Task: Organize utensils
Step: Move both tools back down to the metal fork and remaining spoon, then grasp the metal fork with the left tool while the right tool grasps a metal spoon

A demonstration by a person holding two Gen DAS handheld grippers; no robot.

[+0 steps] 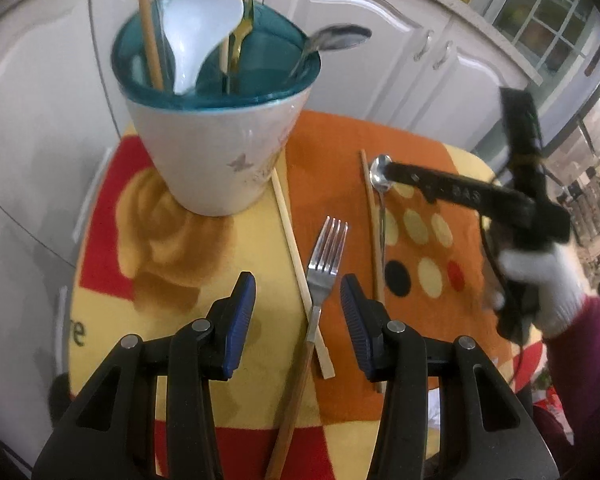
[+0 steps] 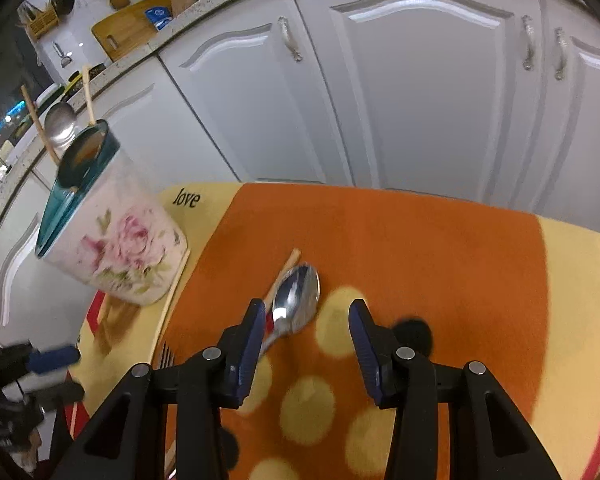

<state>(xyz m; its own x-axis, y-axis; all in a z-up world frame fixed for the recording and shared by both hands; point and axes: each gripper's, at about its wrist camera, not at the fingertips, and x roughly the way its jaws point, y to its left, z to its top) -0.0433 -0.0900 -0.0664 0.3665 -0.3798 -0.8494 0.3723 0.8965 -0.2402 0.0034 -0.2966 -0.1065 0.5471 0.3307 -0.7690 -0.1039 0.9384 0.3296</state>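
Covering the small table, the patterned cloth (image 1: pixel 188 248) carries the holder cup (image 1: pixel 220 152), which stands upright at its far left side. Already stowed in the cup: a white ladle (image 1: pixel 196 32), two chopsticks, a gold utensil and a metal spoon (image 1: pixel 340 38). Judged from this layout, the task is roughly half complete.

Remaining on the cloth:
- Two loose chopsticks (image 1: pixel 296 264), one just beside the cup base.
- A wooden-handled fork (image 1: pixel 320 280), lying between the released jaws of the left gripper (image 1: pixel 298 312), not gripped.
- A metal spoon (image 2: pixel 296 300), its bowl just ahead of the right gripper (image 2: pixel 304 344), whose jaws stand apart and empty.
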